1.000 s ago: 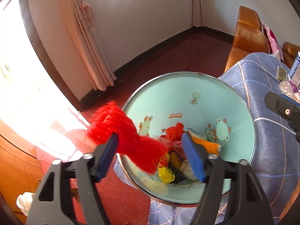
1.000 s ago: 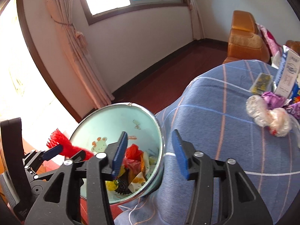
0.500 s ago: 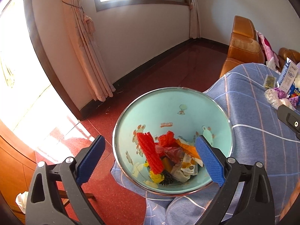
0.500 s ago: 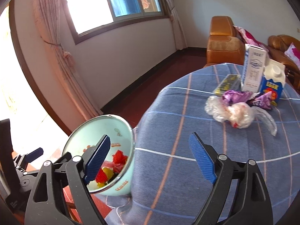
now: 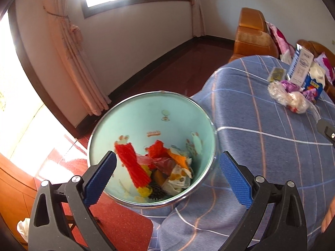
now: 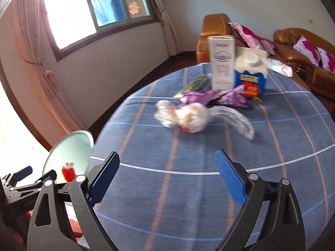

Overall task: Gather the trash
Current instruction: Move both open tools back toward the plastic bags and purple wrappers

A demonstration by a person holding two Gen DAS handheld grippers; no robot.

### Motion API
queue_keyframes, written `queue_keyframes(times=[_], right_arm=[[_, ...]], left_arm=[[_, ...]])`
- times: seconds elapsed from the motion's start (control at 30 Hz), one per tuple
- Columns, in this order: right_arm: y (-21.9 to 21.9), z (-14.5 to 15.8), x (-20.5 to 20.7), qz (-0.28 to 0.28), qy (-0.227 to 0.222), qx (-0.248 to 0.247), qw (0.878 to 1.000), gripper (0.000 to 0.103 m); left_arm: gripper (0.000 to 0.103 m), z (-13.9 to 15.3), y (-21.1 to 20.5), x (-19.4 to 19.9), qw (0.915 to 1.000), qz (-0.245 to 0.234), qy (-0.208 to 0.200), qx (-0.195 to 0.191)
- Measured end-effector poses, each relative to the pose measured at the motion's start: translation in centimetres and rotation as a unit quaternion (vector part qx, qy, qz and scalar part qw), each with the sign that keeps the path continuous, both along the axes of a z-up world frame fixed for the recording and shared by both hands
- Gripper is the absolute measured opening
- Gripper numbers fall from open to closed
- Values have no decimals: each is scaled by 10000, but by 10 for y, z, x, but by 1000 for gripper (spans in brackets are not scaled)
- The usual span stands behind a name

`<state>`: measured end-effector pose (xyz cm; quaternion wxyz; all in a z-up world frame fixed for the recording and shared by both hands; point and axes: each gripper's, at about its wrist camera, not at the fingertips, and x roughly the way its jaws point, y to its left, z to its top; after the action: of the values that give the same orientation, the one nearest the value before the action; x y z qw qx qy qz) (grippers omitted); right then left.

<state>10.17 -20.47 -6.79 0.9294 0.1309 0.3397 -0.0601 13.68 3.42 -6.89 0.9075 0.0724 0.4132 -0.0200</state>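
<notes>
Left wrist view: left gripper (image 5: 166,172) hangs over the mint bin (image 5: 206,113), jaws spread wide with nothing between the pads; they have just been opening. A red foam net (image 5: 132,166) lies inside the bin on top of wrappers and scraps, leaning against the near wall. The bin sits at the edge of the table (image 5: 261,146), tucked against the hanging blue checked cloth, red floor below. The rim is the only edge close to this gripper; the space above it is open. The rest of the trash sits well apart, at the far right of the cloth.

Right wrist view: right gripper (image 6: 167,175) is also spread wide and empty, jaws just been opening, and it points across the table toward the trash cluster. Nearest is a crumpled clear plastic bag (image 6: 184,116), with purple wrappers (image 6: 211,97) touching it behind. A white carton (image 6: 223,63) and a blue carton (image 6: 250,77) stand upright just behind those, with a dark flat packet (image 6: 199,84) to their left. The bin shows at lower left.

Judgement: the drop-off looks done, and the step in hand is the reach for the next piece. The plastic bag is the likely pick. It is soft, so it calls for a low approach and a pinch on the bunched middle. The cloth between gripper and bag is bare, so the path is clear. Main risk is overshooting into the cartons and tipping them.
</notes>
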Motion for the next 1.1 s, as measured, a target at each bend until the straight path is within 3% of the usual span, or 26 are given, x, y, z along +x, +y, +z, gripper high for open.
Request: queue_keyframes(times=[0.33,0.4,0.63,0.73,0.9,1.1], right_arm=[[-91,-8,-11,-534,191,-224,9981,87],[-98,-7,-7,-460,228,-285,9983,80],[-117,-3,26,-302,287,-412,9983,79],[-127,-1,31,-375,273,-394,9981,73],[-145,-1,25,-496,393,-660,9958,71],[-175,-2,14,-663,529,-488,9952,71]], left_arm=[[96,-7,-61,2,9971,-716,230,-147],[96,-8,-73,3,9962,-824,240,-123],[94,-3,-102,14,9947,-998,216,-115],[91,3,-122,21,9928,-1192,115,-104],[90,7,-173,41,9865,-1608,80,-289],[90,-1,-240,63,9813,-1908,-12,-267]])
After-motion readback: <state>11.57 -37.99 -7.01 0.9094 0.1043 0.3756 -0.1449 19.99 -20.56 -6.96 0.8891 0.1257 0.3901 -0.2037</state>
